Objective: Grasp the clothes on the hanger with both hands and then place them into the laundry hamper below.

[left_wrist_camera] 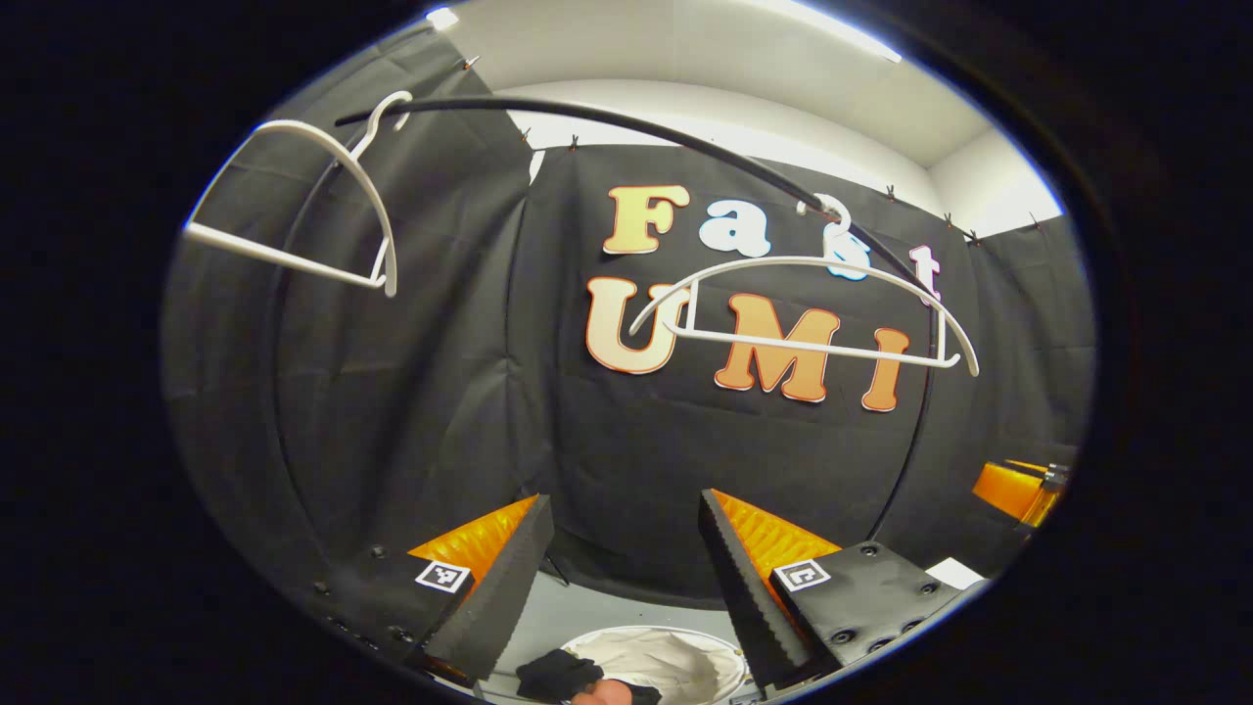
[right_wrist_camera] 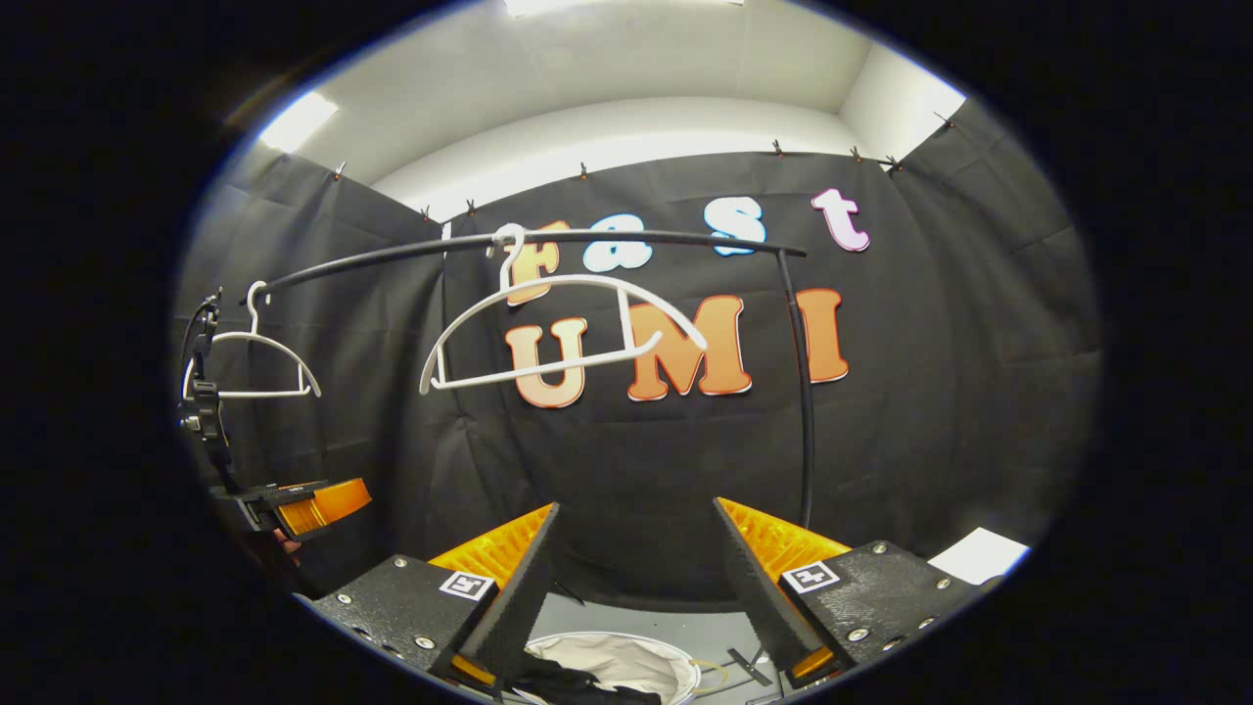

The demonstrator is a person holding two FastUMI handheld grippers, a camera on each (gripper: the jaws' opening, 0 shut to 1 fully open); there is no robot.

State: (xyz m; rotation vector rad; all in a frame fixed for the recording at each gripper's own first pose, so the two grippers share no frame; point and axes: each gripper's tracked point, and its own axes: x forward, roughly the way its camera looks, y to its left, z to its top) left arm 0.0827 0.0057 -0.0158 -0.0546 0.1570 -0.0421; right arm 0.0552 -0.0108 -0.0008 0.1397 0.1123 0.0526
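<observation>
Two bare white hangers [left_wrist_camera: 284, 258] [left_wrist_camera: 812, 348] hang on the black rail [left_wrist_camera: 607, 119]; in the right gripper view the same hangers [right_wrist_camera: 250, 395] [right_wrist_camera: 568, 366] hang on that rail [right_wrist_camera: 636, 235]. Below, a dark garment [left_wrist_camera: 553, 674] [right_wrist_camera: 568, 685] lies in the white-lined hamper [left_wrist_camera: 685, 656] [right_wrist_camera: 636, 661]. My left gripper [left_wrist_camera: 623, 501] is open and holds nothing, well above the hamper. My right gripper [right_wrist_camera: 636, 507] is open too, at about the same height. Each view also catches the other gripper at its edge [left_wrist_camera: 1018, 490] [right_wrist_camera: 308, 504].
The rail's upright post [right_wrist_camera: 805, 392] stands behind the hamper on the right. A white sheet [right_wrist_camera: 979, 553] lies on the floor at the right. Part of a hand [left_wrist_camera: 602, 693] shows at the bottom edge by the garment.
</observation>
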